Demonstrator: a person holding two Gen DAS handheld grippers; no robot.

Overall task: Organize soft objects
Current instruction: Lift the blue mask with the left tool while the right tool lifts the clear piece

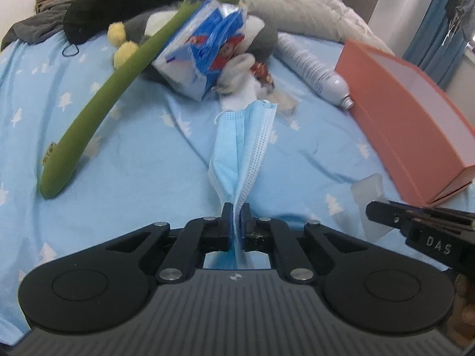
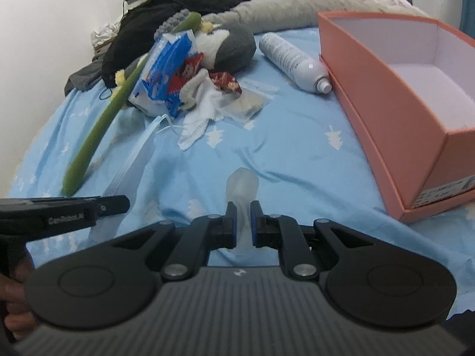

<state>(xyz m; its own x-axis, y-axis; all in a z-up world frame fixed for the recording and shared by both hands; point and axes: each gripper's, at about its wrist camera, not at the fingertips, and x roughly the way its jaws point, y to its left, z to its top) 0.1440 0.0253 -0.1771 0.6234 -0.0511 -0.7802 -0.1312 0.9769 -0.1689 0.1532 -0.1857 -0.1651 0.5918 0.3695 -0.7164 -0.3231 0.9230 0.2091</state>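
Bed sheet point(image 1: 142, 160) under both grippers: left gripper point(image 1: 236, 210) fingers pinched shut on face mask point(image 1: 243, 148), long axis pointing away; right gripper point(image 2: 243, 210) fingers nearly closed on clear soft piece point(image 2: 242, 184); open pink box point(image 2: 400, 95) lies right, nearer right gripper.

My left gripper point(image 1: 236, 211) pinches the blue mask point(image 1: 242, 148) over the bedsheet point(image 1: 148, 148); the orange box point(image 1: 415, 124) sits right.
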